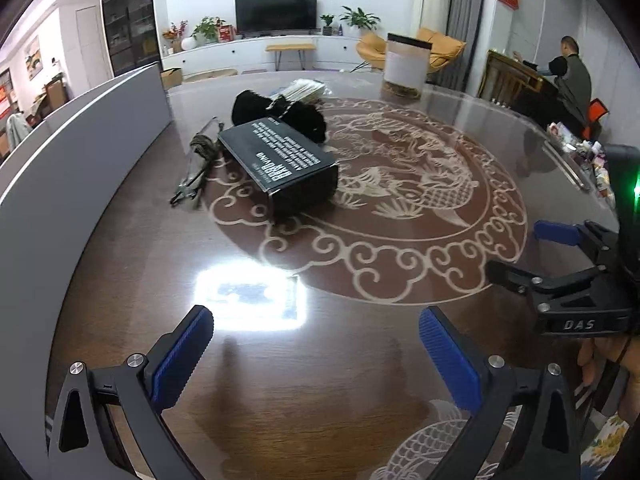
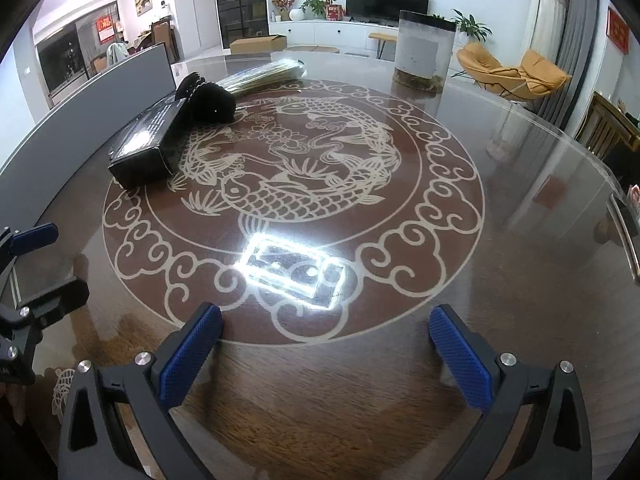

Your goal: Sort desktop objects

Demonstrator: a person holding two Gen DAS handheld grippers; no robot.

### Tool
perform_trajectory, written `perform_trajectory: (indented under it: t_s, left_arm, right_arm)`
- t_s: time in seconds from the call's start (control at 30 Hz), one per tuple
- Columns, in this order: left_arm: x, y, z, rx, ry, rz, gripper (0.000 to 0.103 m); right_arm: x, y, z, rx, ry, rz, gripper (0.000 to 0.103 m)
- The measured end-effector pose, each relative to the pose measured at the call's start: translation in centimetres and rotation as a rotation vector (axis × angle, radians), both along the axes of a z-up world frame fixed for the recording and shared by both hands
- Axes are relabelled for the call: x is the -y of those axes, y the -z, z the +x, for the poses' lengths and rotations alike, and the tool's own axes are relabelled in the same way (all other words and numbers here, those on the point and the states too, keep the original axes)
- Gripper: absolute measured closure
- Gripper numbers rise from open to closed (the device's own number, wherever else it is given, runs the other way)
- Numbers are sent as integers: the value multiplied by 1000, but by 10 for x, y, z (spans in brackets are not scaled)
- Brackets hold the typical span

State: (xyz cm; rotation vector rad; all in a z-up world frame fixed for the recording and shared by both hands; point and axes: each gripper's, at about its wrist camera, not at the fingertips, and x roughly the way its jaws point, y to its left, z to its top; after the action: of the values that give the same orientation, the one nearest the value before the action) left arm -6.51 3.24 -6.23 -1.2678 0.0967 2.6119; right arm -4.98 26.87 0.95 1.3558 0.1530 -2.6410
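A: What is on the desk (image 1: 360, 360)?

B: In the left wrist view, a black box (image 1: 280, 164) lies flat in the upper middle of the frame, long and rectangular, with white print on its top face. Just behind it, a fuzzy black bundle (image 1: 276, 114) touches its far end. A clear packet of pale sticks (image 1: 302, 90) lies beyond that.

A: Anything beside the box?

B: A tangle of dark cord and thin rods (image 1: 200, 164) sits just to its left in the frame. A tall clear jar (image 1: 405, 66) with a dark lid stands further back, upper right of centre.

A: And the grippers?

B: The left gripper (image 1: 316, 344) hovers at the bottom of its view with blue pads spread wide, holding nothing. The right gripper (image 2: 326, 340) looks the same in its own view: pads wide apart, empty, above the fish pattern inlaid in the desk. The box sits at the upper left there.
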Motion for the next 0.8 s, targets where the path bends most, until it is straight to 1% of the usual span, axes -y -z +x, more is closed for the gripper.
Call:
perform_trajectory:
  t_s: [0.1, 0.27, 0.37, 0.63, 0.8]
  left_arm:
    - [1, -1, 0, 8, 1, 23, 0]
    - [5, 5, -5, 46, -13, 50, 0]
    - [4, 11, -8, 75, -19, 39, 0]
    - [-2, 13, -7, 71, -14, 7, 0]
    - [-7, 15, -6, 72, -12, -28, 0]
  right_arm:
    - [0, 0, 0, 0, 0, 0, 0]
    - [0, 0, -1, 0, 0, 0, 0]
    - [0, 0, 0, 0, 0, 0, 0]
    - [0, 0, 0, 0, 0, 0, 0]
    - [0, 0, -1, 0, 1, 0, 0]
